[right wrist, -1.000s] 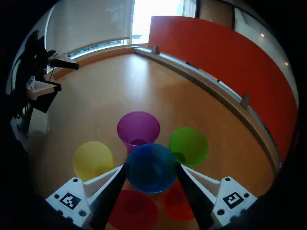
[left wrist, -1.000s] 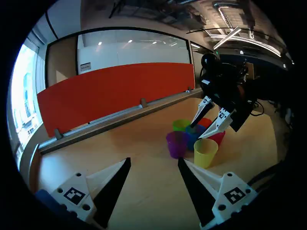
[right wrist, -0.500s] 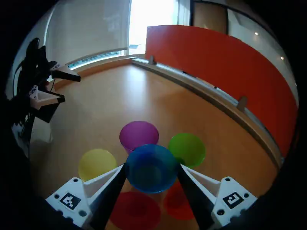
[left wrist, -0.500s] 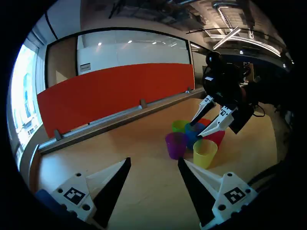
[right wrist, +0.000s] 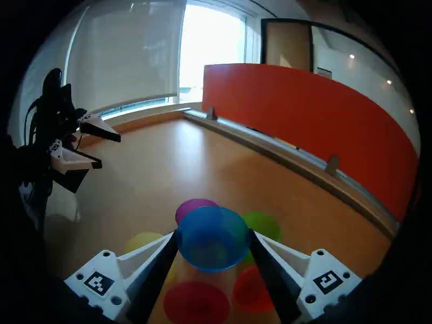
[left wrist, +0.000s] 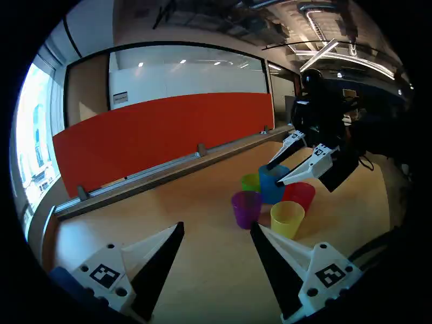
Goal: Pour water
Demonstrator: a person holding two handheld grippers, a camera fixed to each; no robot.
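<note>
blue cup (right wrist: pixel 212 247) in my right tongs (right wrist: pixel 212 233), up over the cluster (right wrist: pixel 195 302)
the right tongs pinch it by its sides, above the other coloured cups standing together on the bench (left wrist: pixel 205 270); my left tongs (left wrist: pixel 216 224) hang wide open and empty, well apart.

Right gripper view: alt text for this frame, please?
The right gripper grips a blue cup above a purple cup, a green cup, a yellow cup and two red cups on a wooden table. The left gripper is open at far left; a red partition runs along the table's far edge.
</note>
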